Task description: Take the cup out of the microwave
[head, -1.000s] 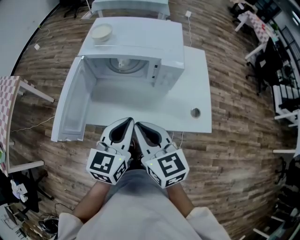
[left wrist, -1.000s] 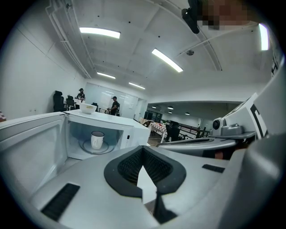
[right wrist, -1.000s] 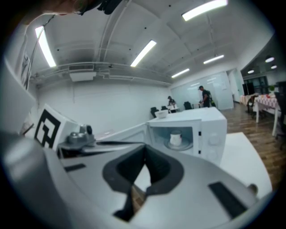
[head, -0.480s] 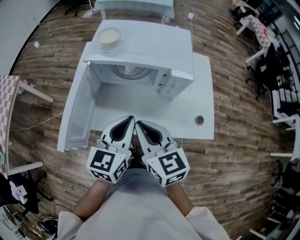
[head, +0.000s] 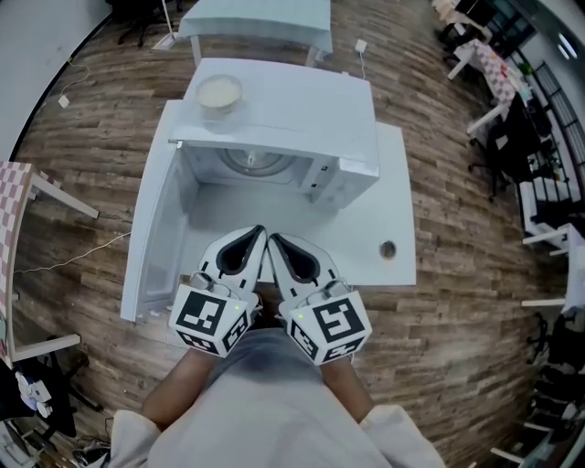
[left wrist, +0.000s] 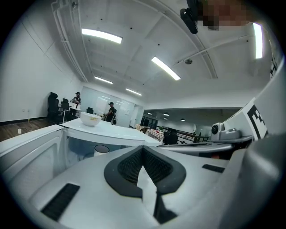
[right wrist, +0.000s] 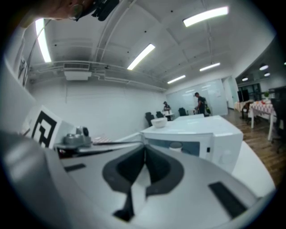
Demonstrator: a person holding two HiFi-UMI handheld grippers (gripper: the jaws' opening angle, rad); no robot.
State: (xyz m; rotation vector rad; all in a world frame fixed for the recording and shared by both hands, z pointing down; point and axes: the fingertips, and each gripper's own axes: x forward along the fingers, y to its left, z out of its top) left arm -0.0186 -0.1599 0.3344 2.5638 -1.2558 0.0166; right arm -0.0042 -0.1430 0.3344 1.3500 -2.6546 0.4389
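i am holding my left claw and my right claw side by side, close in front of my body. both are pinched fully together with nothing between the pads. their tips are almost touching each other over the near edge of the white table.

the cup is sitting inside the microwave, on the round plate at the middle of the cavity, well apart from both claws. the microwave door is hanging wide open to the left and reaching out past the table's near edge. a pale bowl is resting on top of the microwave, near its back left corner.

the table top is looking bare and glossy to the right of the microwave. a small round hole is showing near its front right corner.

the room around me is showing a wood plank floor, with a thin white cable trailing across it on the left. a second white table is standing just beyond the microwave. a checked cloth is showing at the far left and dark office chairs at the right. long ceiling lights are glowing overhead, and two people are standing far across the room.
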